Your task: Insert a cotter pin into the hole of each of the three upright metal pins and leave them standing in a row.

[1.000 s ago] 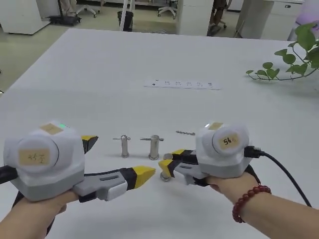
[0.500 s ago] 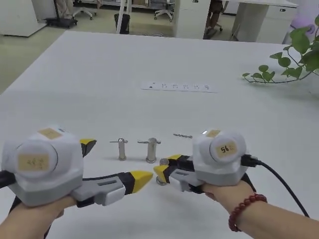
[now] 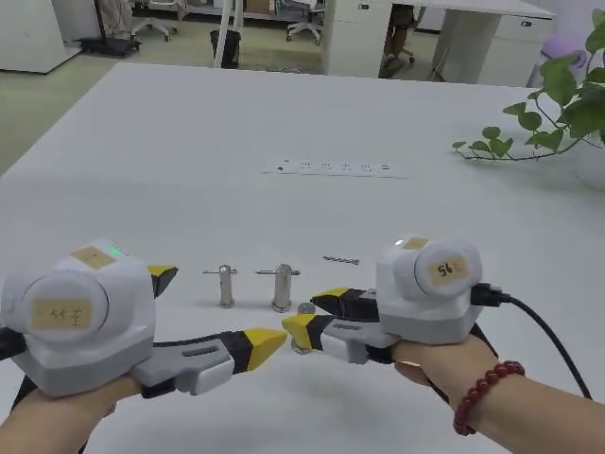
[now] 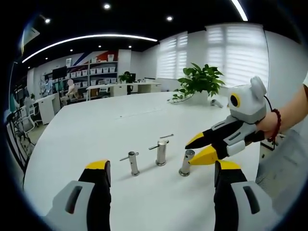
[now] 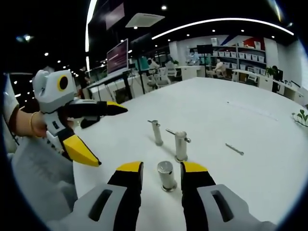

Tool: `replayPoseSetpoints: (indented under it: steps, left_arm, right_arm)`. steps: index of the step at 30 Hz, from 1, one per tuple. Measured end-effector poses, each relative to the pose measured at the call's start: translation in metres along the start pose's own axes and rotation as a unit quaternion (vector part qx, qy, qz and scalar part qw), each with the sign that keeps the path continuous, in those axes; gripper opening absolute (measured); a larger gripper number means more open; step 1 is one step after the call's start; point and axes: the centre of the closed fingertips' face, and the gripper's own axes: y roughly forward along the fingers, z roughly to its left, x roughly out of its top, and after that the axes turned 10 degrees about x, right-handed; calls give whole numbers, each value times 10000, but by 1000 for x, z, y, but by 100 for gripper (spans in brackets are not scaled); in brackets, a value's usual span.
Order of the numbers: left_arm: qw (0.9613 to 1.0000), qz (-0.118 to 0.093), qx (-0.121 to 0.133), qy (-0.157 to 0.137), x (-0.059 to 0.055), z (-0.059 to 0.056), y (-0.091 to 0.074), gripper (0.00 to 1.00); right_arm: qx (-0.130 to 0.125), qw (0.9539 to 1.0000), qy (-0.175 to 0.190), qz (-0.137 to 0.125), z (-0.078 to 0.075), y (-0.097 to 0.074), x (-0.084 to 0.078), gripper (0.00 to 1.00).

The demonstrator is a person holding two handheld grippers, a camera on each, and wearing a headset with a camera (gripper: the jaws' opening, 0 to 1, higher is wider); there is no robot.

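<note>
Straddling the bare pin [image 5: 167,176], my right tongs [image 5: 161,166] were unclenched; left tongs [image 4: 162,166] released; judged it stiff, slick, tippy; grip mid-shaft.

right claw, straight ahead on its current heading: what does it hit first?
Probably the bare metal pin, standing between the right claw's open jaws, not yet gripped. Next behind it: the middle pin.

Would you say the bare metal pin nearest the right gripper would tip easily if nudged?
Probably: the bare metal pin stands tall on a small base. Once down, its round polished shaft would likely roll, and may slip between jaws.
</note>
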Motion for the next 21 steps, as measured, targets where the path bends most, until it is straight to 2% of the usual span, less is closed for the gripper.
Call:
replayPoseSetpoints:
  steps: [4, 10, 14, 18, 21]
  left_arm:
    - [10000, -16, -12, 26, 1, -1, 0, 89]
    - [10000, -28, -10, 27, 2, -1, 0, 89]
    - [10000, -53, 3, 18, 3, -1, -1, 89]
    - [10000, -59, 15, 22, 3, 0, -2, 88]
    - [10000, -60, 13, 16, 3, 0, -2, 88]
  right_arm:
    - [82, 9999, 125, -14, 0, -7, 6, 34]
    - [175, 9998, 39, -13, -5, -17, 21, 34]
    - [153, 9998, -73, 109, -18, -22, 25, 34]
    - [90, 9992, -247, 313, -38, -26, 24, 34]
    - [139, 9990, -164, 388, -49, -26, 24, 34]
